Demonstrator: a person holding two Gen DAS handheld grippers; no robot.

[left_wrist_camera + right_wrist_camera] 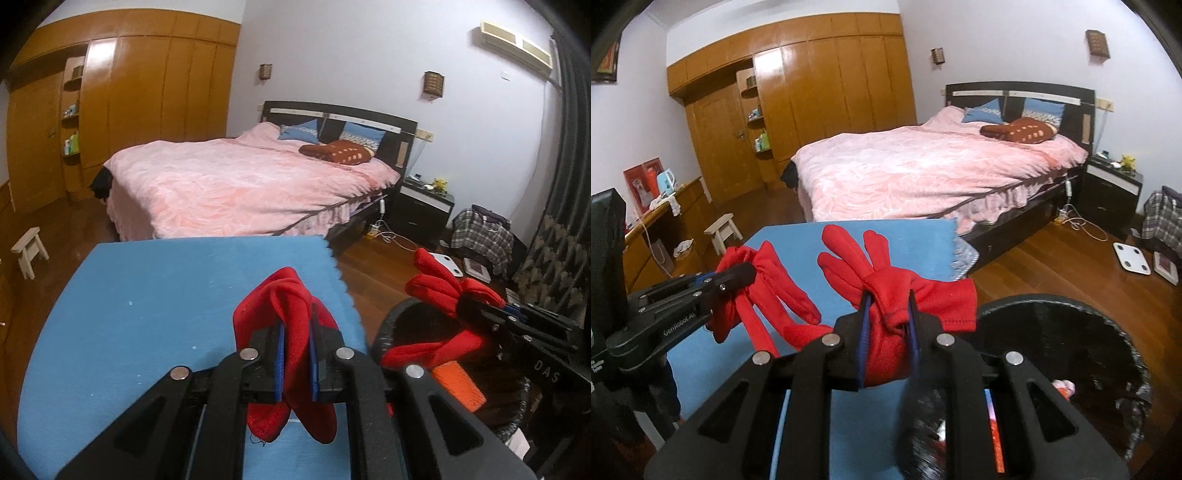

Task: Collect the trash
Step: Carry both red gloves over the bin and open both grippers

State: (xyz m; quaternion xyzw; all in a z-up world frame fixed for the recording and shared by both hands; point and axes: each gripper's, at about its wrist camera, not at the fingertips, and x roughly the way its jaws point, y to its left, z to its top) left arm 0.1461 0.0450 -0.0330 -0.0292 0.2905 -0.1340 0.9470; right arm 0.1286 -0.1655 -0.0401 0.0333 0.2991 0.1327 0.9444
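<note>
Black gripper arms fill the foreground of both views, each clamped on a red glove. Between my left gripper (pixel 297 354) pads, one red glove (pixel 291 314) is bunched, its cuff hanging below the jaws above the blue mat (pixel 147 295). Over on my right gripper (pixel 888 328), the jaws pinch a second red glove (pixel 886 284) at its palm, fingers splayed up and away from me. To the right of the mat stands a round black bin (pixel 1071 332) with dark lining and scraps inside. Beyond lies a bed with a pink cover (pixel 923 166) on the wooden floor (pixel 1052 266)
</note>
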